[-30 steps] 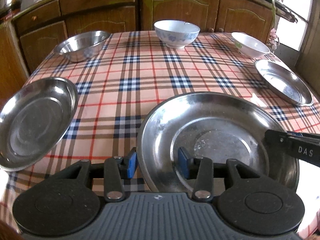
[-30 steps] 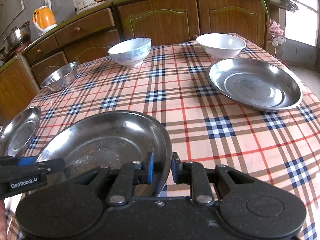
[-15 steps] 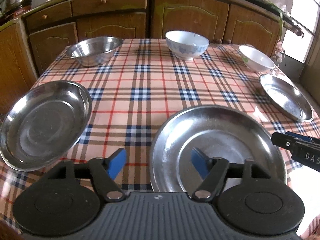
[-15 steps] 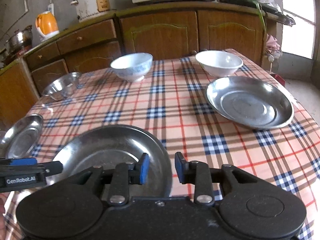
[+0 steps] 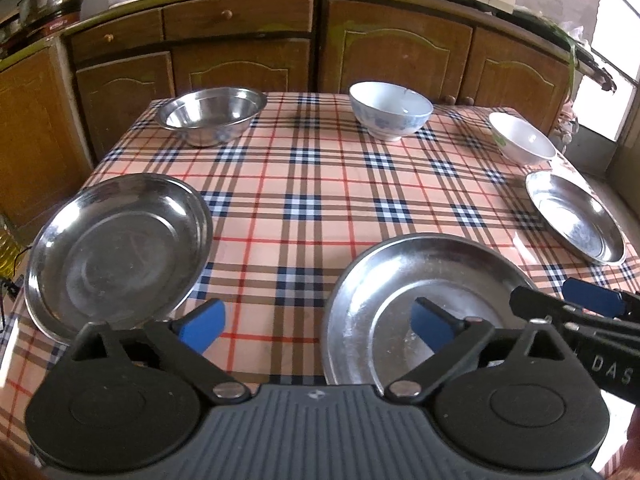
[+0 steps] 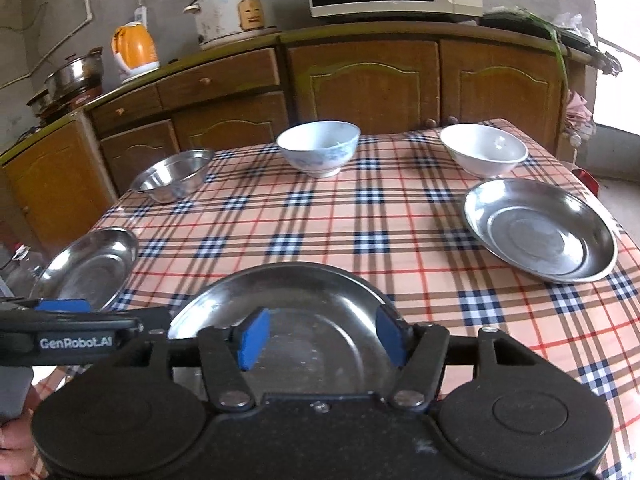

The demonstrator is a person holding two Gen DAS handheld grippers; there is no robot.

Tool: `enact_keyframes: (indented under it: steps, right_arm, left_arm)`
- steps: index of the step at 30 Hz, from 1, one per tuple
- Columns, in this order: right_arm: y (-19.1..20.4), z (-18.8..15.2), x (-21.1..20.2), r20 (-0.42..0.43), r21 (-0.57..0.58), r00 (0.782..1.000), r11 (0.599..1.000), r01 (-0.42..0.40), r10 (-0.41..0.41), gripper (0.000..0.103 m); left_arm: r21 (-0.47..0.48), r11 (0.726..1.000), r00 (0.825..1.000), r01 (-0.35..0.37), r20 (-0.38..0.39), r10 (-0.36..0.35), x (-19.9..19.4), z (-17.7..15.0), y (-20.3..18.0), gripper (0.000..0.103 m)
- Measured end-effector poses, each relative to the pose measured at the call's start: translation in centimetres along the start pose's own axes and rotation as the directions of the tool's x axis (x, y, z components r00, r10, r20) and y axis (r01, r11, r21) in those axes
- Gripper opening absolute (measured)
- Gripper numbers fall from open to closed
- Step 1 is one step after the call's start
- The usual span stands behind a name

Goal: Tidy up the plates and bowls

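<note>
1. Steel plates lie apart on the checked table (image 5: 312, 208): the near plate (image 5: 404, 280) right in front, the left plate (image 5: 116, 248) by the left edge, the right plate (image 6: 540, 232) by the right edge. Three bowls sit at the far end: a steel bowl (image 5: 212, 114), a blue-patterned bowl (image 5: 390, 114) and a white bowl (image 6: 484, 154). Nothing is stacked yet, so most of the job looks left to do

2. The left gripper (image 5: 316, 324) is opening wide and holds nothing. One blue pad is over the near plate and the other is over the cloth. If it drops down like that, a pad could hit the rim and tip the plate

3. The right gripper (image 6: 320, 336) is opening too, with nothing pinched. Its pads hang over the near plate's edge closest to us, not touching as far as I can tell

4. The two tools are close together over one plate. They could bump each other

5. Steel is shiny and slippery. A weak pinch on a thin rim could let a plate slide out and bang down

6. The left plate sticks out a bit past the table edge. A push could knock it to the floor

7. The two china bowls could chip if dropped into each other
</note>
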State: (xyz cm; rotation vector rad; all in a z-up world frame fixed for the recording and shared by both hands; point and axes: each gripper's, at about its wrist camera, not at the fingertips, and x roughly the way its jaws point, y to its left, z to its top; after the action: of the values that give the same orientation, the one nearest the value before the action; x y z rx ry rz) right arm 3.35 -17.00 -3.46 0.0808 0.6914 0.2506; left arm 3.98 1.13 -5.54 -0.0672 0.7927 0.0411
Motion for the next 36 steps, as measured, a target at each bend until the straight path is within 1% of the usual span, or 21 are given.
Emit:
enact_keyframes:
  steps: [2, 6, 8, 11, 13, 16, 18, 23, 26, 28, 32, 36]
  right_arm:
    - [0.6, 0.0, 0.0, -0.002, -0.011, 1.0, 1.0, -0.008, 0.008, 0.077]
    - [1.7, -0.1, 0.3, -0.017, -0.037, 1.0, 0.999, -0.004, 0.003, 0.078]
    - [2.4, -0.2, 0.4, -0.024, -0.055, 1.0, 0.998, -0.002, 0.0, 0.082]
    - [3.4, -0.2, 0.4, -0.018, -0.082, 1.0, 0.997, 0.004, -0.006, 0.082]
    - [4.0, -0.1, 0.3, -0.015, -0.09, 1.0, 0.996, 0.003, -0.004, 0.082]
    - [4.9, 0.0, 0.3, 0.011, -0.111, 1.0, 0.994, 0.004, -0.003, 0.082]
    - [5.5, 0.1, 0.2, 0.02, -0.12, 1.0, 0.993, 0.003, 0.0, 0.083]
    - [7.2, 0.5, 0.7, -0.019, -0.141, 1.0, 0.99, -0.025, 0.023, 0.083]
    - [8.6, 0.7, 0.7, -0.007, -0.168, 0.999, 0.985, -0.038, 0.037, 0.083]
    - [9.3, 0.9, 0.8, -0.008, -0.175, 0.998, 0.982, -0.067, 0.066, 0.083]
    - [11.0, 1.3, 0.9, -0.023, -0.185, 0.995, 0.978, -0.099, 0.097, 0.083]
    - [12.5, 1.4, 1.0, -0.015, -0.203, 0.993, 0.972, -0.121, 0.121, 0.083]
  left_arm:
    - [-0.009, 1.0, 1.0, -0.006, -0.004, 0.006, -0.1, 0.0, 0.3, 0.103]
    - [-0.002, 0.999, 0.998, -0.054, -0.009, 0.054, -0.3, 0.0, 0.7, 0.103]
    - [0.009, 0.997, 0.997, -0.074, -0.017, 0.074, -0.3, 0.0, 1.0, 0.103]
    - [0.012, 0.995, 0.995, -0.099, -0.004, 0.099, -0.6, -0.1, 1.5, 0.103]
    - [0.008, 0.994, 0.994, -0.107, -0.008, 0.107, -0.7, 0.0, 2.0, 0.103]
    - [-0.005, 0.994, 0.994, -0.109, -0.016, 0.109, -0.9, 0.2, 2.8, 0.103]
    - [-0.013, 0.994, 0.994, -0.113, -0.008, 0.113, -1.2, 0.2, 3.3, 0.103]
    - [-0.042, 0.991, 0.992, -0.125, 0.001, 0.125, -1.8, 0.2, 5.1, 0.103]
    - [-0.062, 0.989, 0.991, -0.133, 0.007, 0.134, -2.2, 0.2, 6.2, 0.103]
    - [-0.07, 0.987, 0.989, -0.145, 0.007, 0.146, -2.4, 0.3, 6.9, 0.103]
    - [-0.076, 0.98, 0.982, -0.185, 0.015, 0.187, -3.0, 0.4, 8.0, 0.103]
    - [-0.1, 0.976, 0.981, -0.191, 0.021, 0.194, -3.4, 0.3, 9.6, 0.103]
